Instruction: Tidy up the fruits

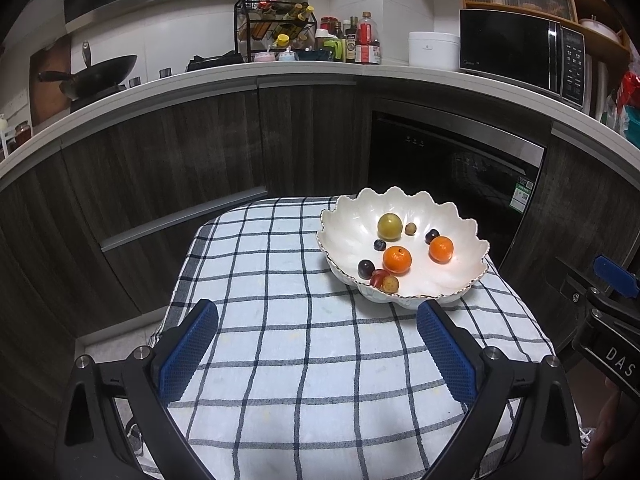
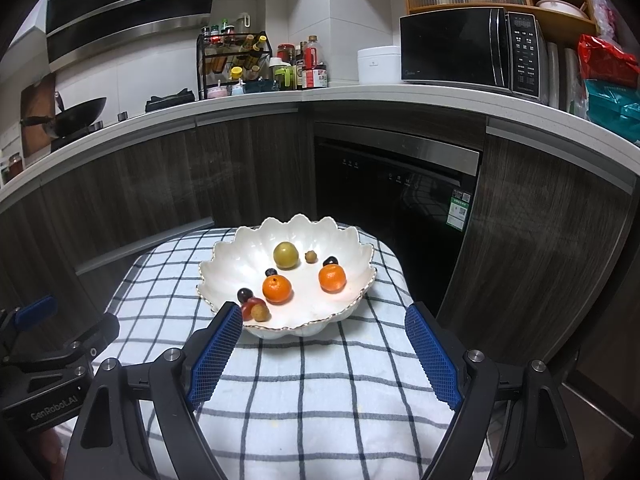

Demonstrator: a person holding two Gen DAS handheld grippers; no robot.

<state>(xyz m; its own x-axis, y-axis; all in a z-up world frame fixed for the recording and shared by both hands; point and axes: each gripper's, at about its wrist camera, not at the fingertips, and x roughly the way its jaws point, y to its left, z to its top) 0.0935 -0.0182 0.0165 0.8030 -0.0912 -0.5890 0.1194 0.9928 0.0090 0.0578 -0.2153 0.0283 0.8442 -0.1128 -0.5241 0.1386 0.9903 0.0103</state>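
Altogether two oranges (image 2: 277, 289), three dark grapes (image 2: 244, 294) in bowl (image 2: 240, 248)

Both views are sharp at the centre and moderately lit from overhead. The white bowl (image 1: 404, 240) shows soft glare, and the fruit casts faint shadows. Fisheye distortion bends the counter edge (image 2: 280, 98) into an arc, and the frame corners fall black.

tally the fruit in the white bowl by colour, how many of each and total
orange: 2
yellow-green: 1
dark purple: 3
red: 1
tan-brown: 2
total: 9, all inside the white bowl
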